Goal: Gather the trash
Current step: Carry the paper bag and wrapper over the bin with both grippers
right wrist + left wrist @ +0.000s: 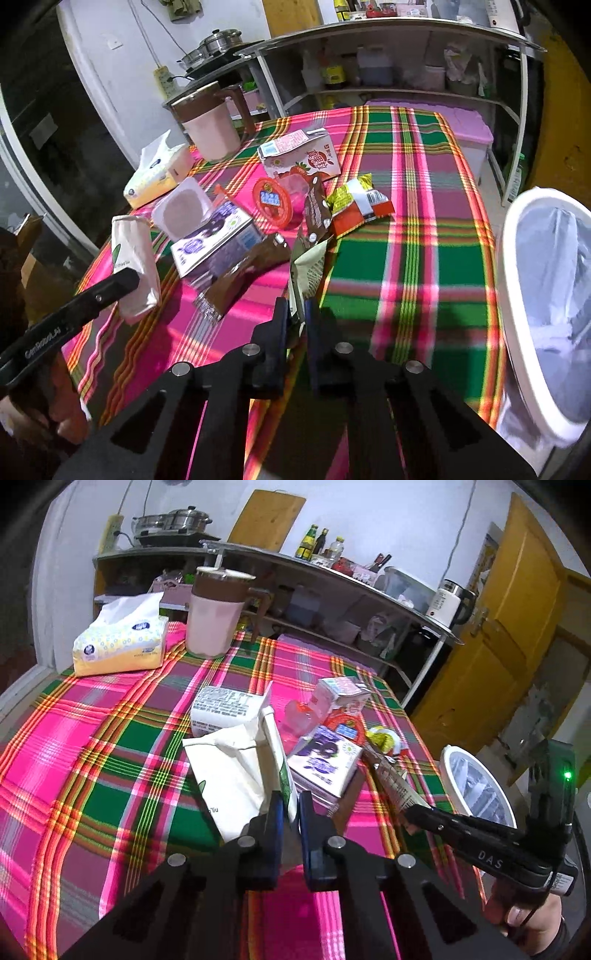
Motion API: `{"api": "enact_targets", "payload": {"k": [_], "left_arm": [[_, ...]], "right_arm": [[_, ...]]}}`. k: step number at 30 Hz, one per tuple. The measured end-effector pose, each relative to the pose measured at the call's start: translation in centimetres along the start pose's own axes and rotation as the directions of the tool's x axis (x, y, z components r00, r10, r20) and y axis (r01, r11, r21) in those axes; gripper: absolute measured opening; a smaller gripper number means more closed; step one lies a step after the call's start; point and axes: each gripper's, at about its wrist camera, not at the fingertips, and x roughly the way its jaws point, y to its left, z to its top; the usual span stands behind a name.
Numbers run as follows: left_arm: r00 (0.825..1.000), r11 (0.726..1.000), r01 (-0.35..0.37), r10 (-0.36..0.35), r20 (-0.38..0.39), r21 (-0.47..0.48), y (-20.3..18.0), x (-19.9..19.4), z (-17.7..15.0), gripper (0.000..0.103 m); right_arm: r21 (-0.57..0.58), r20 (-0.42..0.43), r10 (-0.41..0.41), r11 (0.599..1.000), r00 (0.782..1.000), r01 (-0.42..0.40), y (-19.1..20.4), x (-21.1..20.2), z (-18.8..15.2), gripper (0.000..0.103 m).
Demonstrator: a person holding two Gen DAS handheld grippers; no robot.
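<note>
My left gripper (pixel 290 808) is shut on the edge of a white drink carton with green print (pixel 236 775), lifted a little off the plaid cloth; the right wrist view shows that carton (pixel 133 254) in the left gripper (pixel 129 280). My right gripper (pixel 297 314) is shut on a brown snack wrapper (pixel 308 258), which stands up between its fingers. The left wrist view shows the wrapper (pixel 388 771) at the right gripper's tip (pixel 410 810). A white bin with a liner (pixel 546 295) (pixel 476 786) stands just off the table's right edge.
More trash lies mid-table: a purple carton (pixel 218 240), a strawberry milk carton (pixel 299 155), a red-lidded cup (pixel 273 199), a yellow-red wrapper (pixel 358 206), a second brown wrapper (pixel 243 277). A tissue pack (pixel 118 642) and pink jug (pixel 214 616) stand at the far side.
</note>
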Motion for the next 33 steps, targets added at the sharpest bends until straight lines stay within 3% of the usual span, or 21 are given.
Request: {"api": "enact_targets", "payload": {"k": [15,25,33], "left_arm": [[0.996,0.990,0.086,-0.085,-0.016,0.112,-5.5,-2.9,-2.3,0.008],[0.988,0.972,0.151,-0.141,-0.066,0.182,-9.2,-1.6,-2.4,0.008],[0.975,0.942,0.218,-0.199,-0.099,0.255,-13.7,0.5,-1.5,0.008]], "right_arm": [[0.030,0.075,0.004,1.000,0.997,-0.006,-0.5,-5.6,-2.9,0.009],[0.069,0.119,-0.035,0.997,0.992,0.027,-2.5,-8.1,-3.4,0.009],[0.136,0.161,-0.114,0.986,0.980,0.092,-6.3,-10.5,-3.6,0.009]]}}
